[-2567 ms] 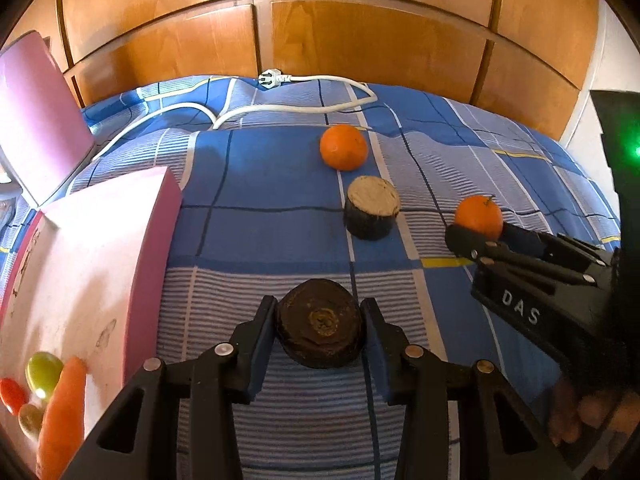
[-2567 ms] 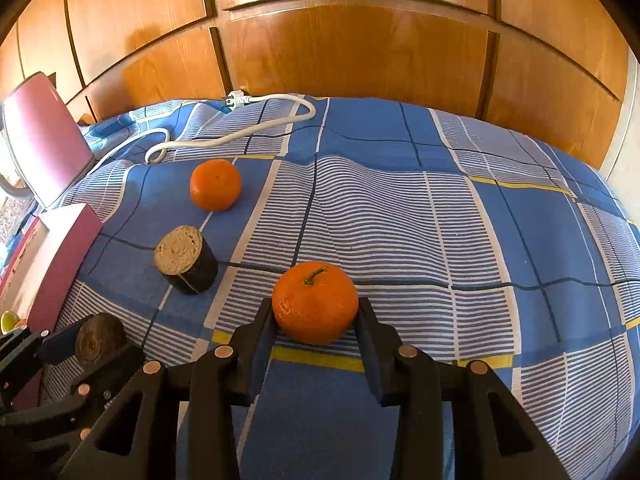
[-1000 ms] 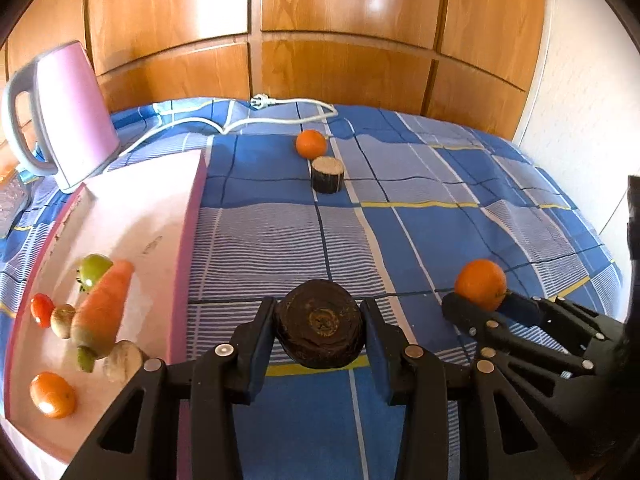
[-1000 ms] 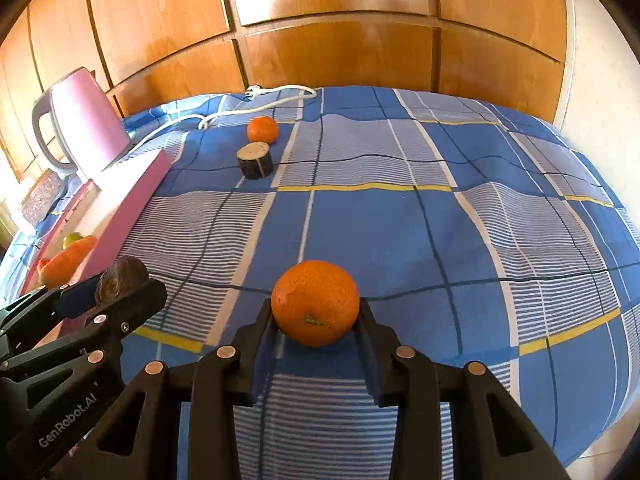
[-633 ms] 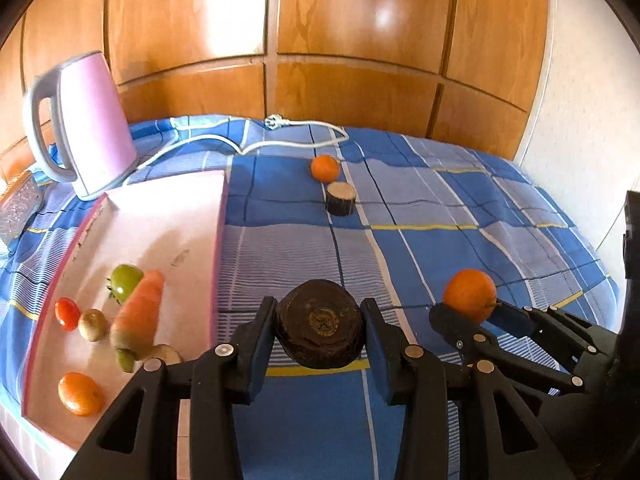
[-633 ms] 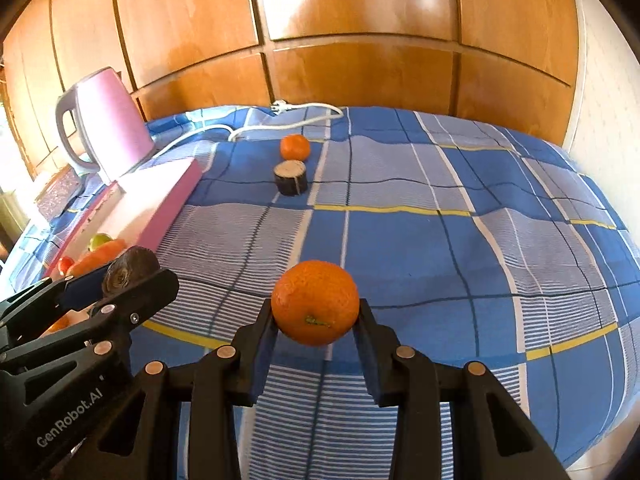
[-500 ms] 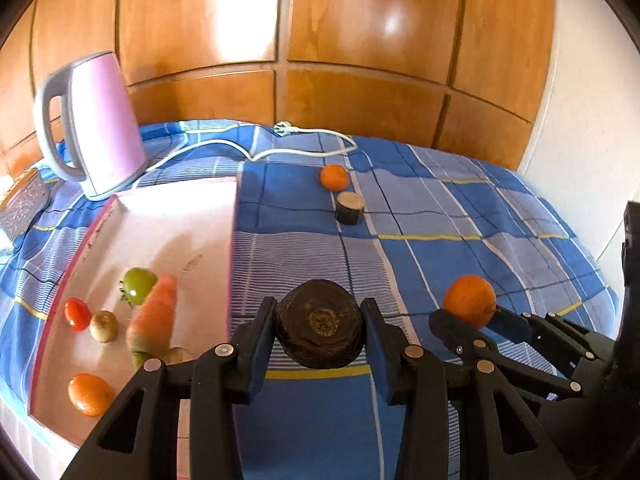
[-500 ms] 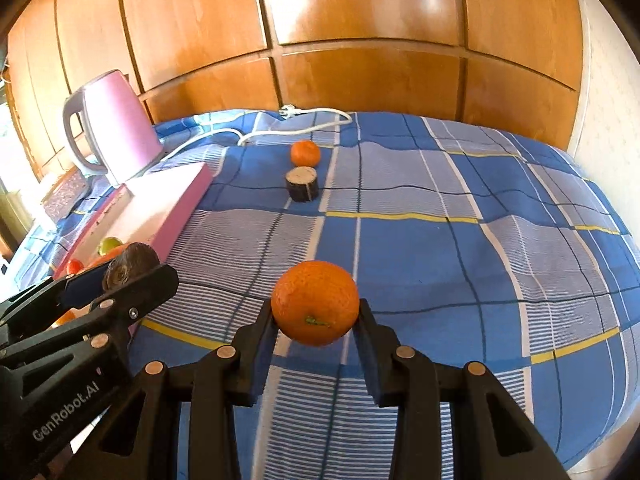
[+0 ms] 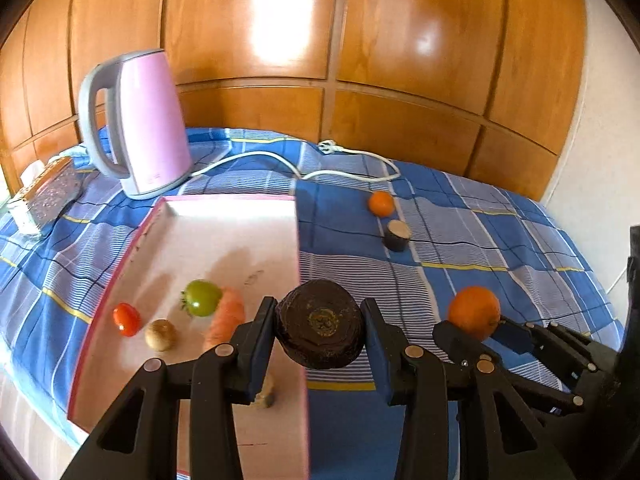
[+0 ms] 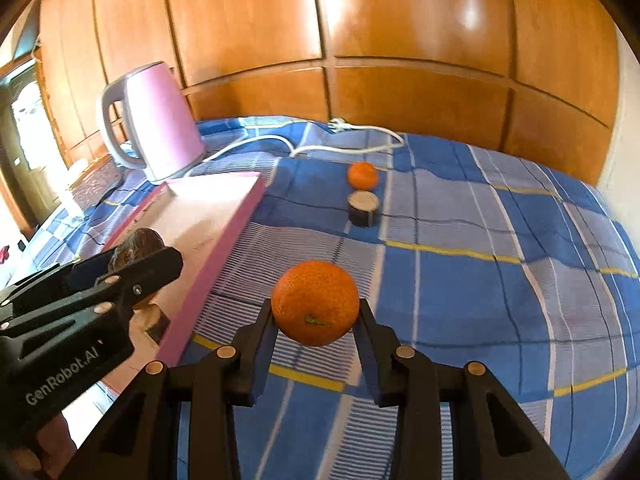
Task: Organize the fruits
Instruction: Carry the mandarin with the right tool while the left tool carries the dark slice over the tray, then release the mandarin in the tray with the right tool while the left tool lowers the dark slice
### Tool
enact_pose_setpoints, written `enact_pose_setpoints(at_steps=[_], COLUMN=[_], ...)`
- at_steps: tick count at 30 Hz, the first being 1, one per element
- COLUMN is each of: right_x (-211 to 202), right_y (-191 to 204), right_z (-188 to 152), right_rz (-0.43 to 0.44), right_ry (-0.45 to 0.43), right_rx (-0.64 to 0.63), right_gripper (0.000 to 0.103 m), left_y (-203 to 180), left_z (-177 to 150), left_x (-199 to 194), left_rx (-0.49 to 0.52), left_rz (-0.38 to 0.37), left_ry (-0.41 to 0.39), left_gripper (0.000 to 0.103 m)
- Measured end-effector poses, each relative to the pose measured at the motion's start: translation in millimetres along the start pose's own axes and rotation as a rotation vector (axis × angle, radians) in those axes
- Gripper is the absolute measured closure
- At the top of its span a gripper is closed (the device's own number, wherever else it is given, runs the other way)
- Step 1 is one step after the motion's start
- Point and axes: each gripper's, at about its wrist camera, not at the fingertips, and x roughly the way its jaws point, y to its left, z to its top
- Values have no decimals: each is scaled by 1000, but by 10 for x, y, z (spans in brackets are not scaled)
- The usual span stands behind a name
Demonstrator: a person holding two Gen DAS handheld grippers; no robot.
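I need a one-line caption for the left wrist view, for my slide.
Left tool holds a dark round beet-like chunk beside the pink tray of produce.

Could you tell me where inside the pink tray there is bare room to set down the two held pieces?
The pink tray is bare across its far half, toward the kettle. Its near half is crowded: red tomato, green tomato, carrot.

Two wrist fisheyes looking forward over a bed

Each looks along its own claw, close above the blue checked bedspread (image 9: 460, 240), towards the wooden wall at 12 o'clock. Both share the pink kettle (image 9: 148, 120) at 10 o'clock, the pink tray (image 10: 224, 208), and each other's claw at the frame edge.
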Motion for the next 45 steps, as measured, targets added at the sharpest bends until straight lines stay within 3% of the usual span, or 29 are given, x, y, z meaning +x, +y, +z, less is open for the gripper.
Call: enact_pose_setpoints(at_steps=[26, 45], right_x=[348, 845], right_y=[751, 1179], right_z=[419, 816], right_rz=[134, 183], right_ry=[42, 95], right_rx=[-123, -122], right_gripper=[65, 65], left_y=[968, 1299], left_z=[27, -7], left_x=[68, 270], left_rx=[-139, -165], left_rz=[141, 163], left_ry=[12, 48], left_gripper=[61, 60])
